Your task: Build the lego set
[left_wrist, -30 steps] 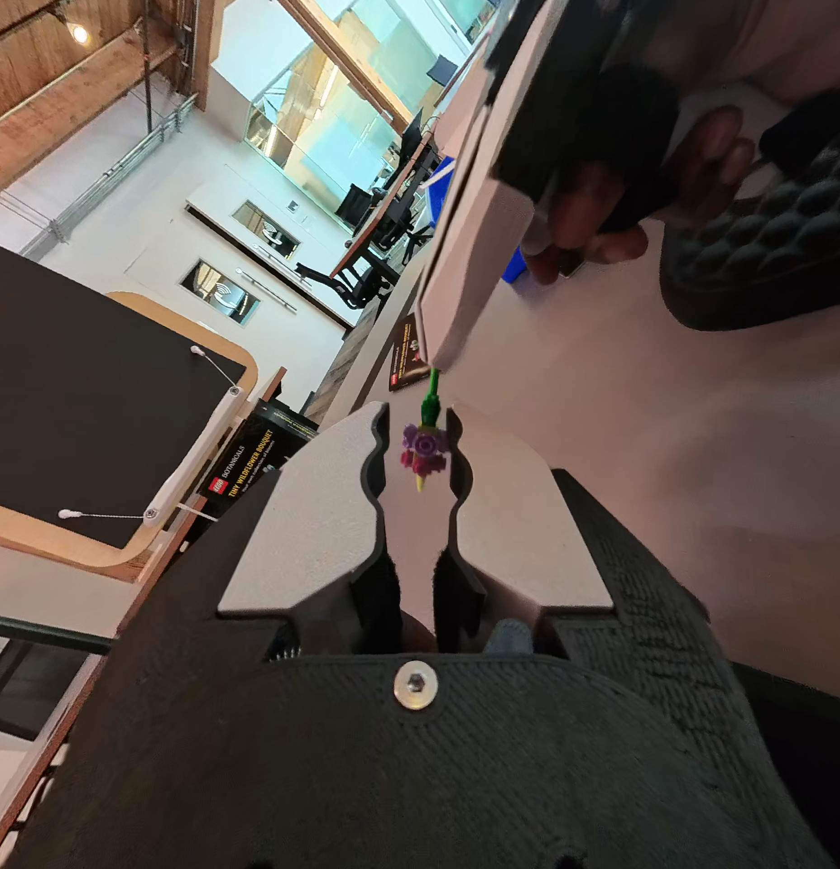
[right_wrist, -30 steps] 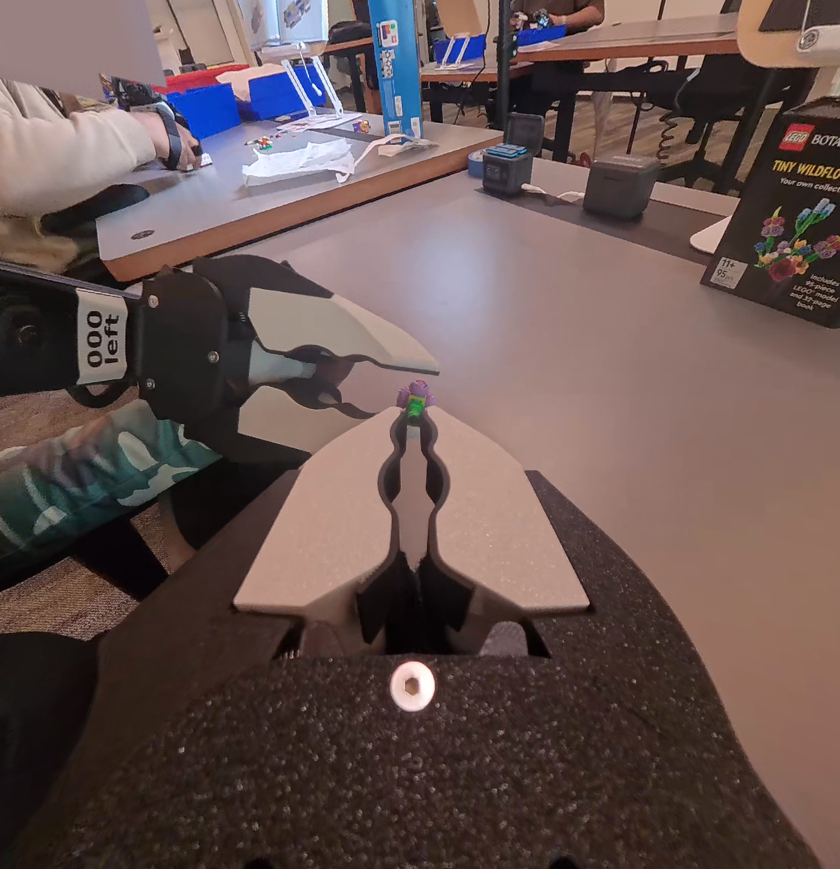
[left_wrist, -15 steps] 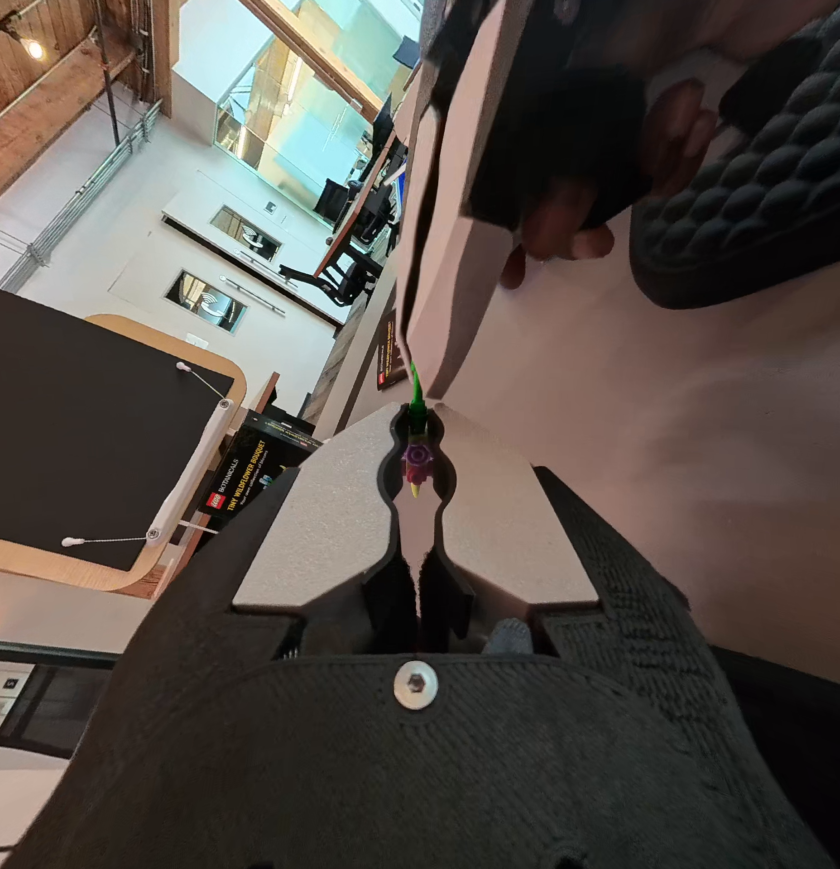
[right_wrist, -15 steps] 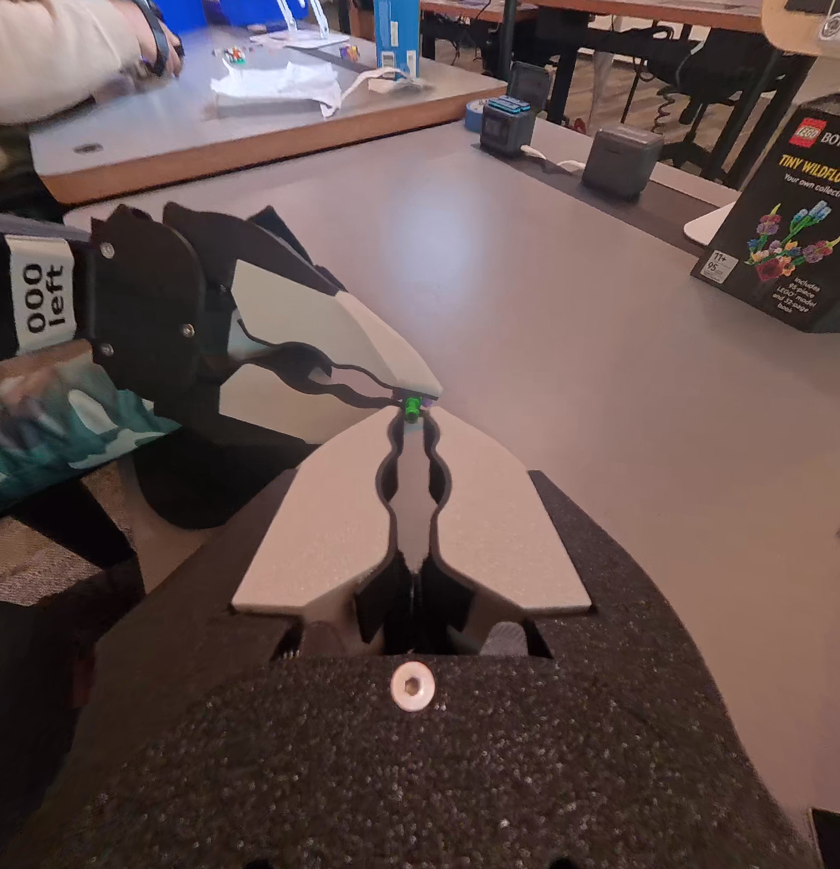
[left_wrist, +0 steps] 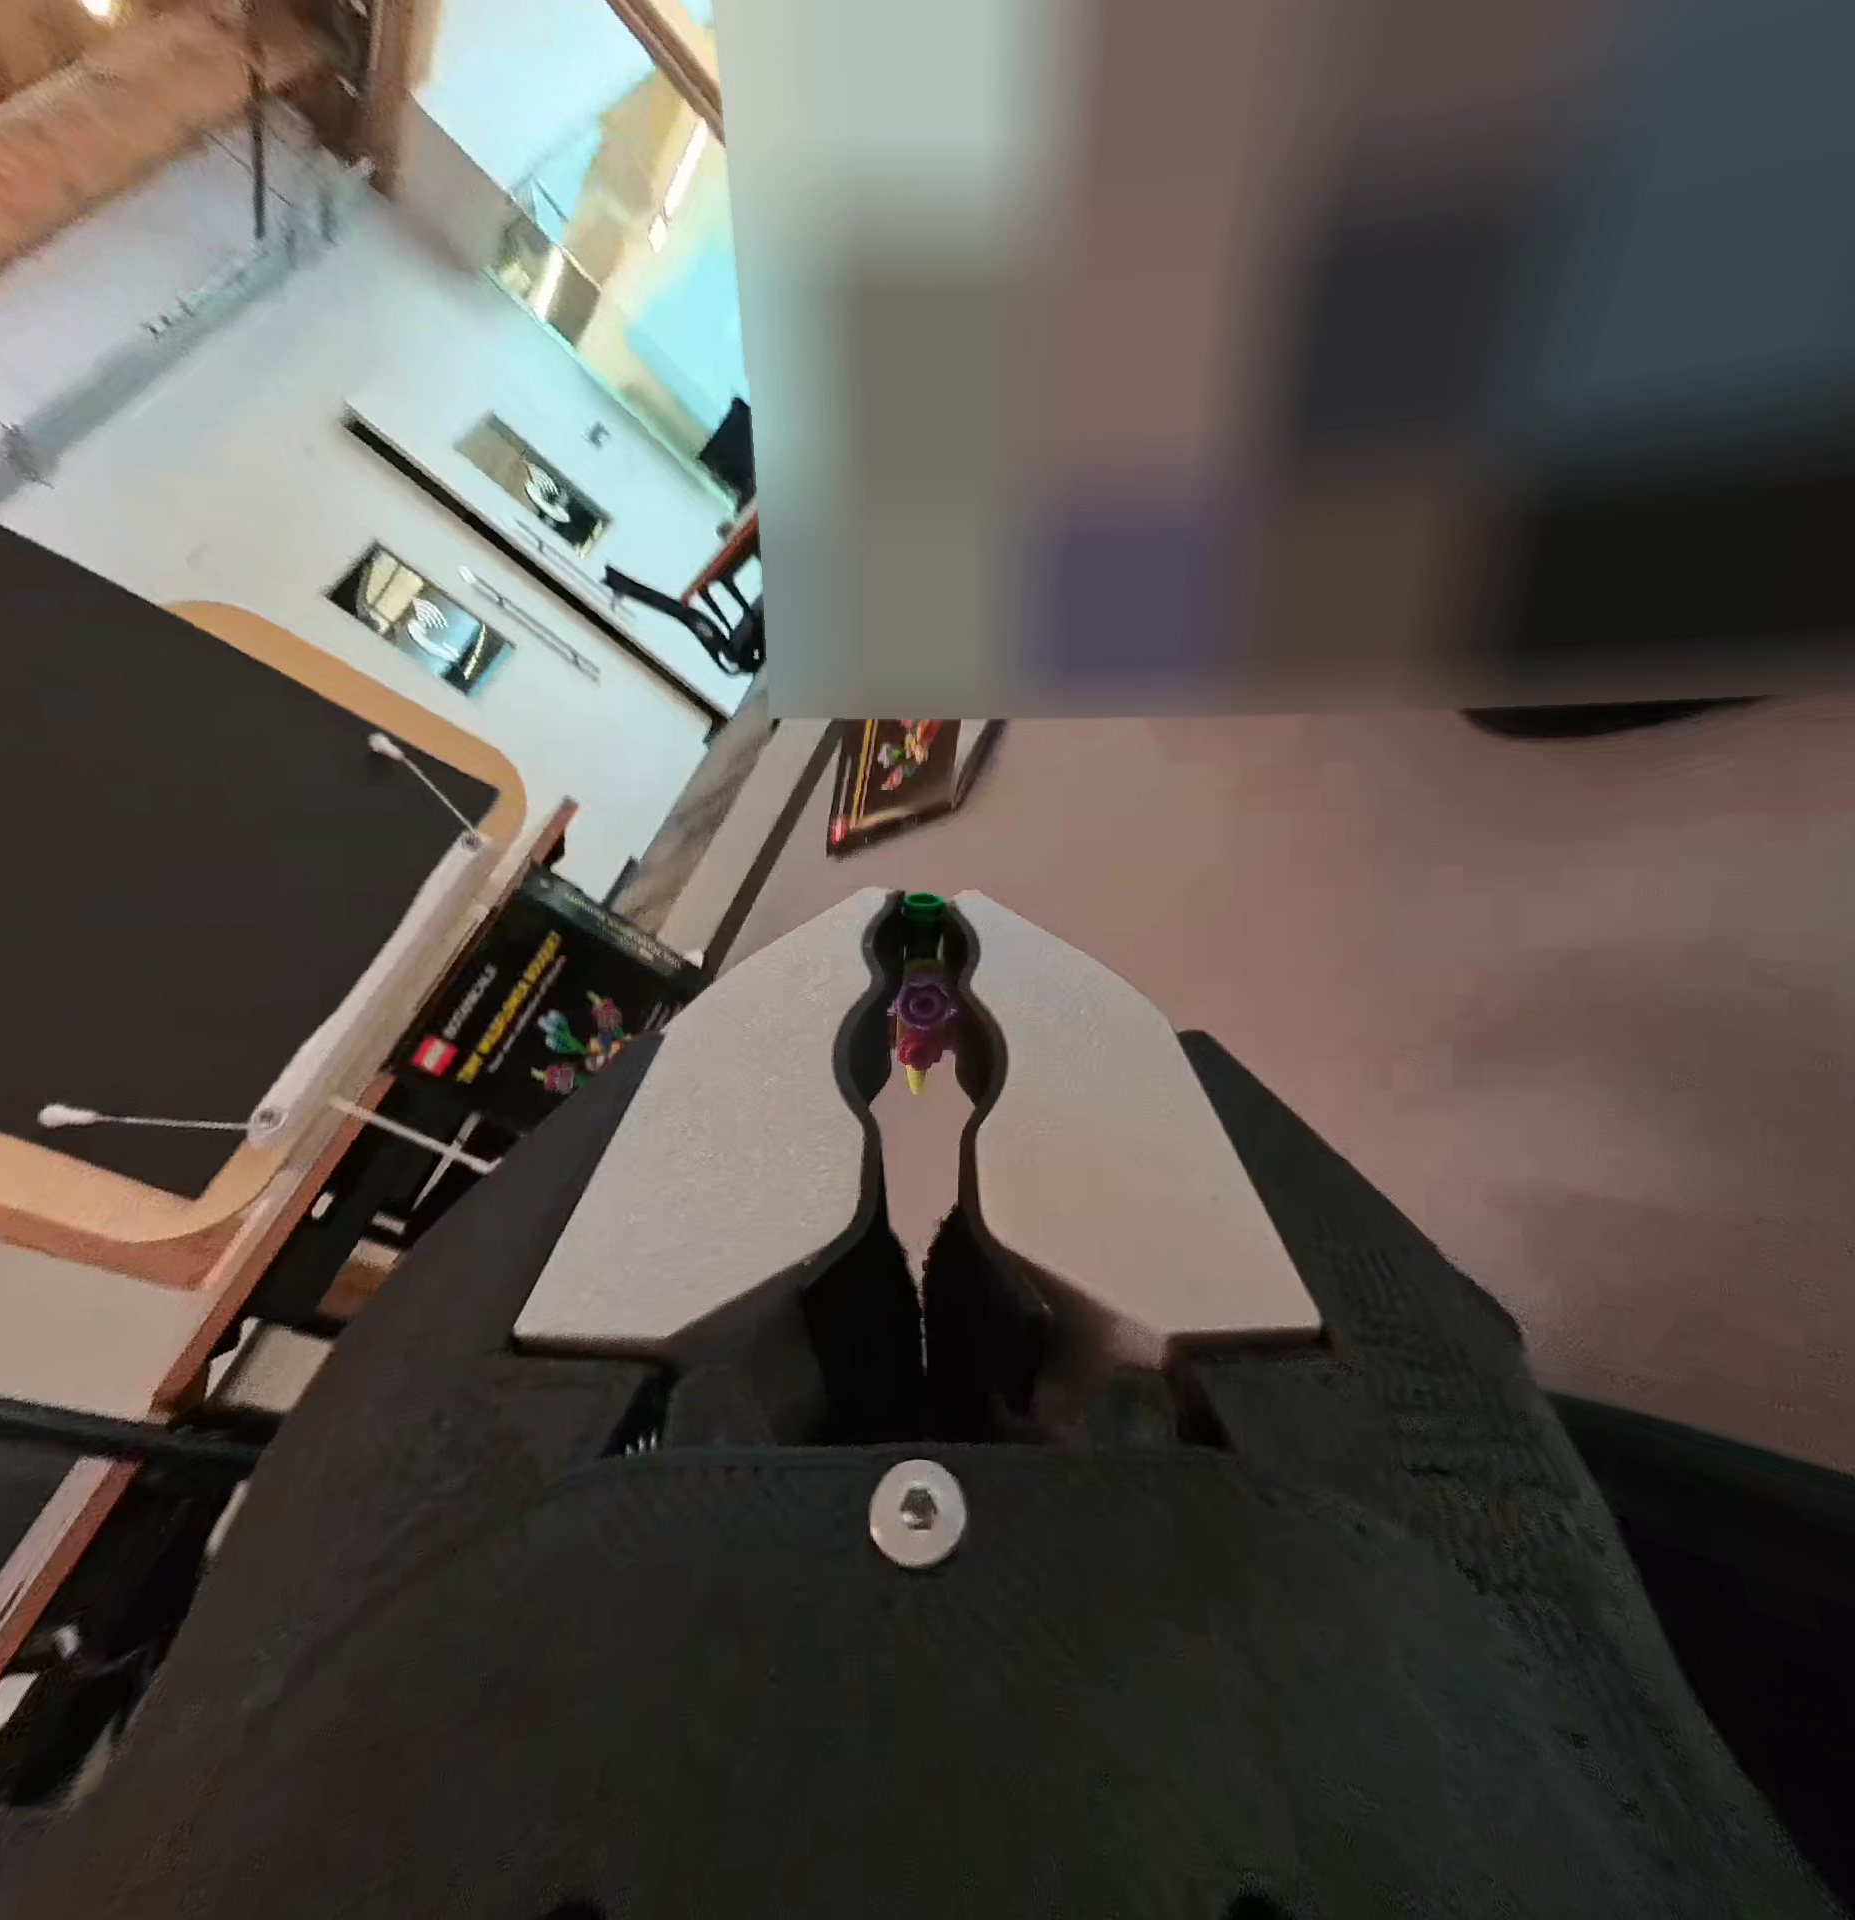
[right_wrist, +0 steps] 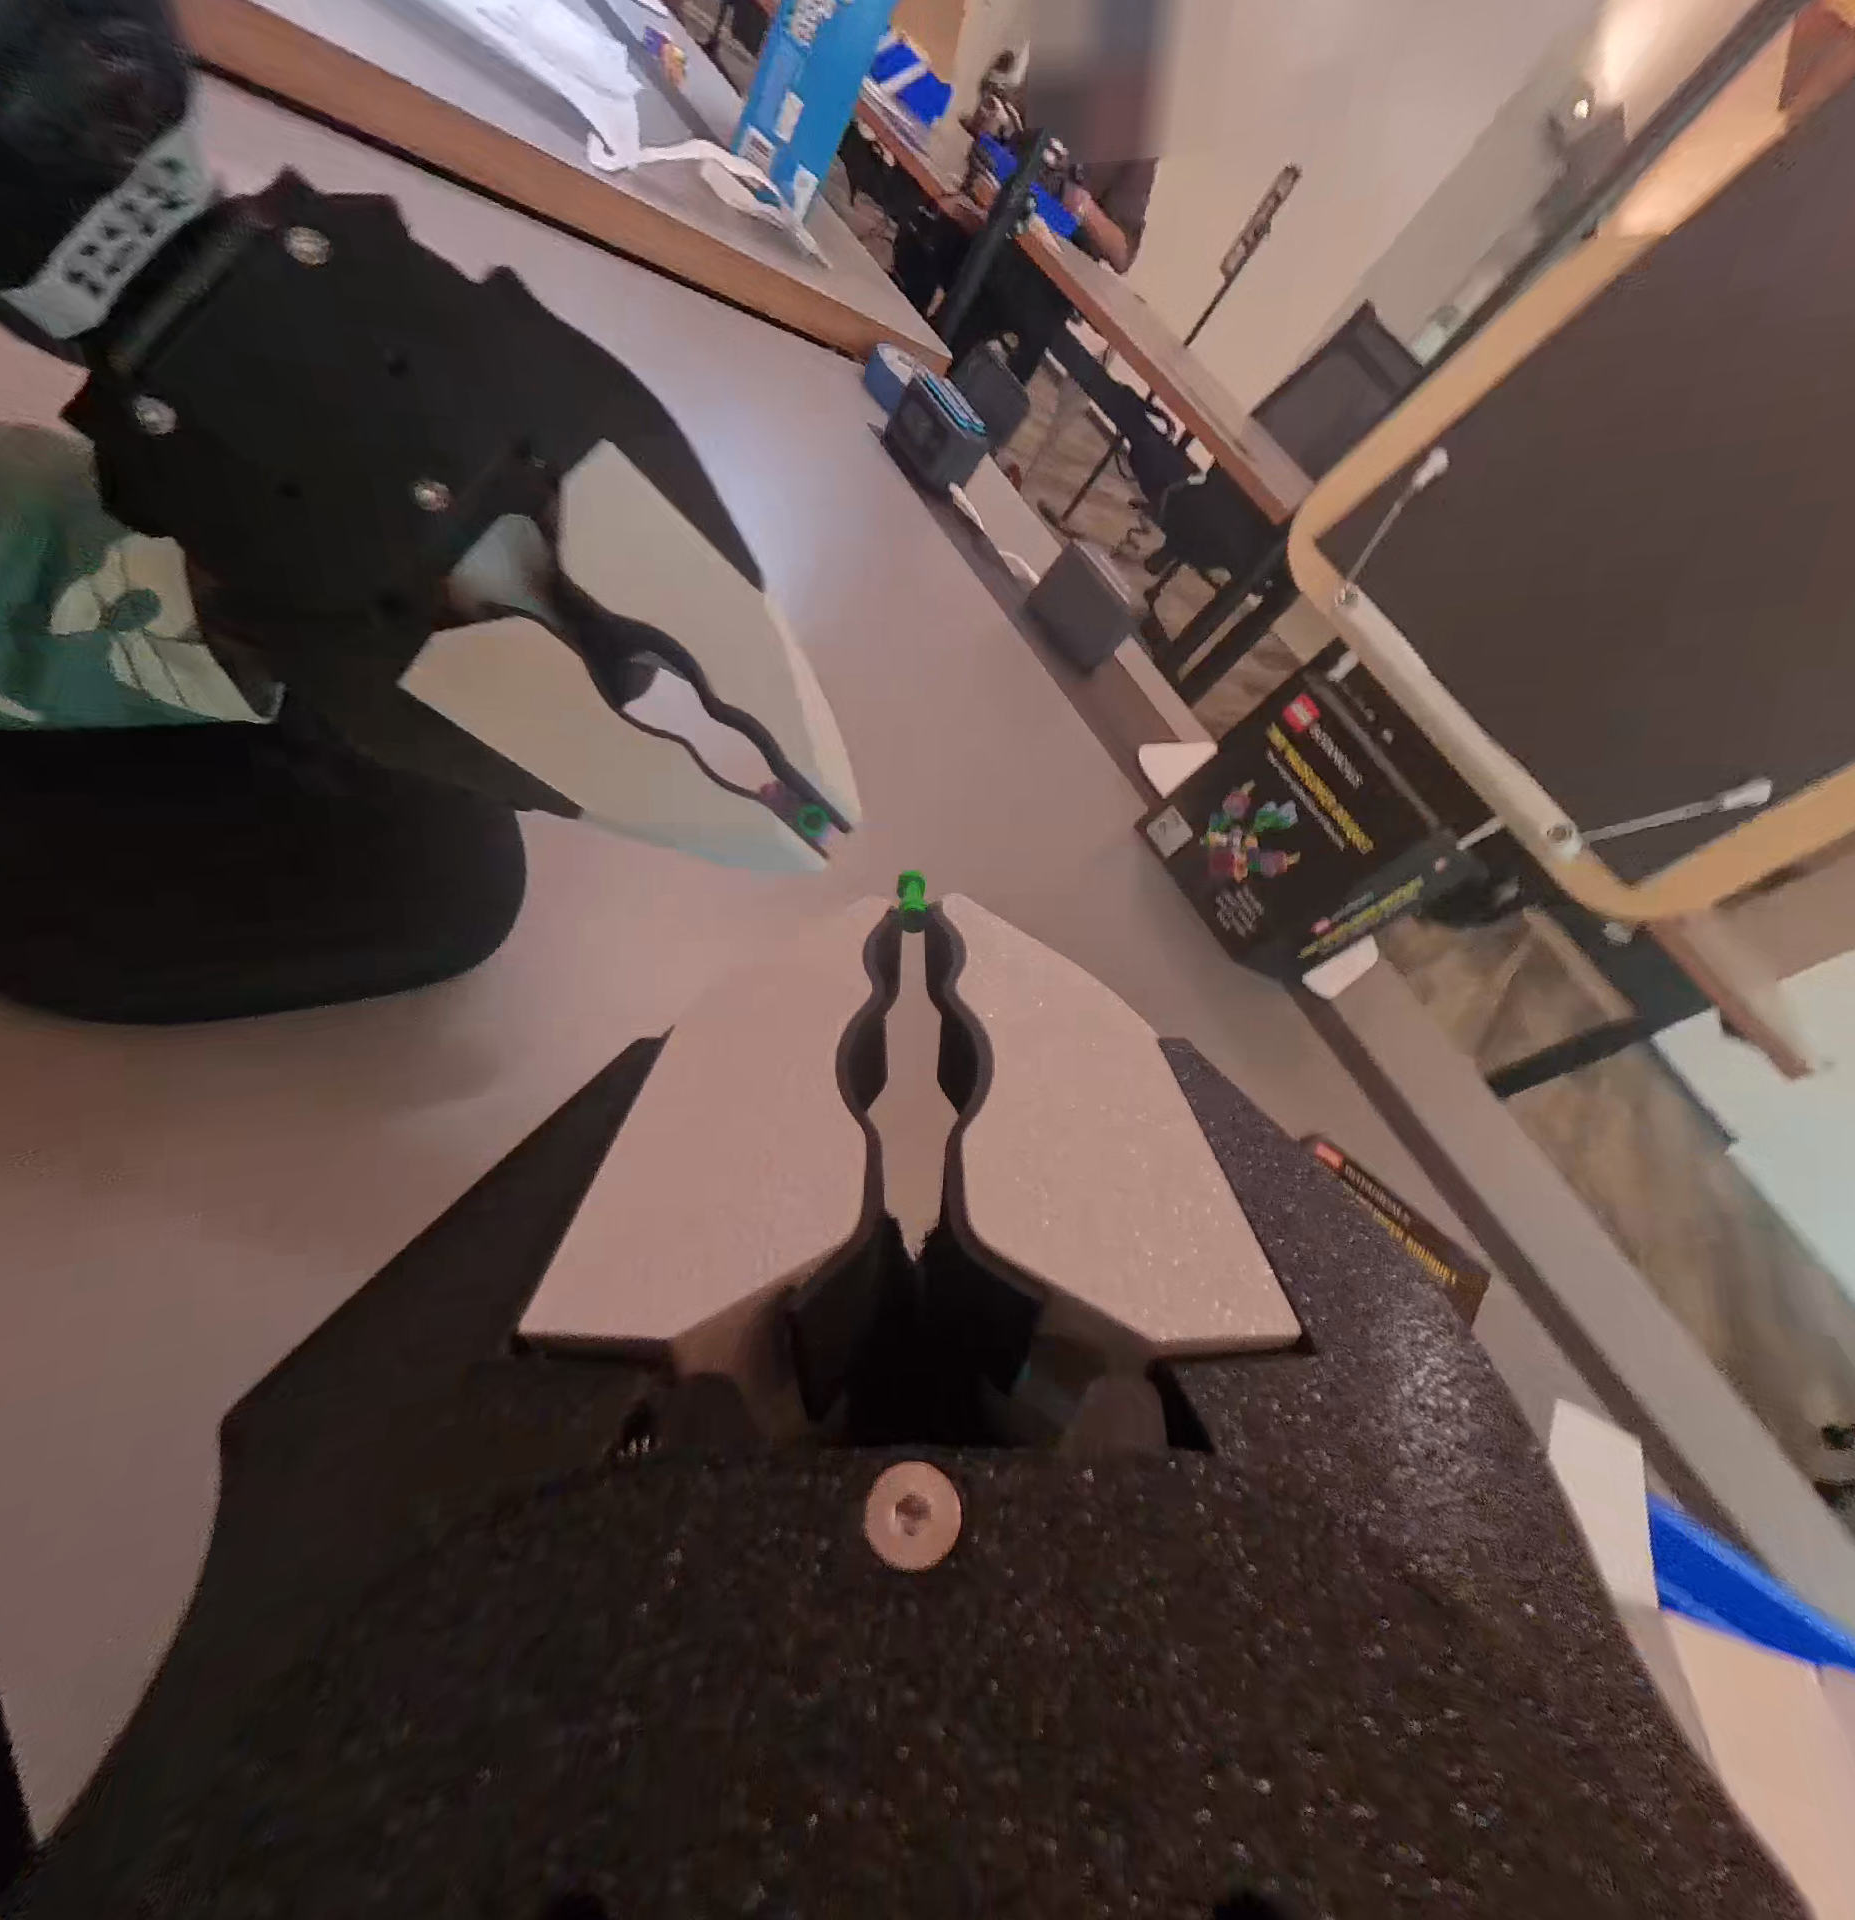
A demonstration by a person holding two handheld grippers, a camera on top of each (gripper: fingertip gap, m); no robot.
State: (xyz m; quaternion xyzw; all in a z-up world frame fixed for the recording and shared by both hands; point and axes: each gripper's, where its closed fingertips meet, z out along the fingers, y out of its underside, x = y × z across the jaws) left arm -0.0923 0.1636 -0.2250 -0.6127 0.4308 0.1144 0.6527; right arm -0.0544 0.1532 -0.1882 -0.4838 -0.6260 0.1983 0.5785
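My left gripper (left_wrist: 921, 898) is shut on a small flower piece (left_wrist: 923, 1006) with a purple bloom, a yellow tip and a green end at the fingertips. My right gripper (right_wrist: 910, 906) is shut on a short green stem (right_wrist: 910, 889) that sticks out of its tips. In the right wrist view the left gripper (right_wrist: 829, 831) is a little up and left of my right tips, with the flower piece (right_wrist: 803, 816) in it. The two pieces are apart, with a small gap between them. Both are held above the grey table (right_wrist: 985, 707).
The black set box (right_wrist: 1287, 842) stands at the table's far edge, also seen in the left wrist view (left_wrist: 549, 1023). A booklet (left_wrist: 897, 774) lies on the table. Two small grey boxes (right_wrist: 1079, 613) and a black board (right_wrist: 1629, 499) are behind. A blue bin (right_wrist: 1754, 1610) is at right. The left gripper's tips are roughly 6 cm from the right gripper's.
The left gripper shut on the flower that the right gripper held up. The grippers have since moved apart: the flower stays in the left, the green stem in the right.
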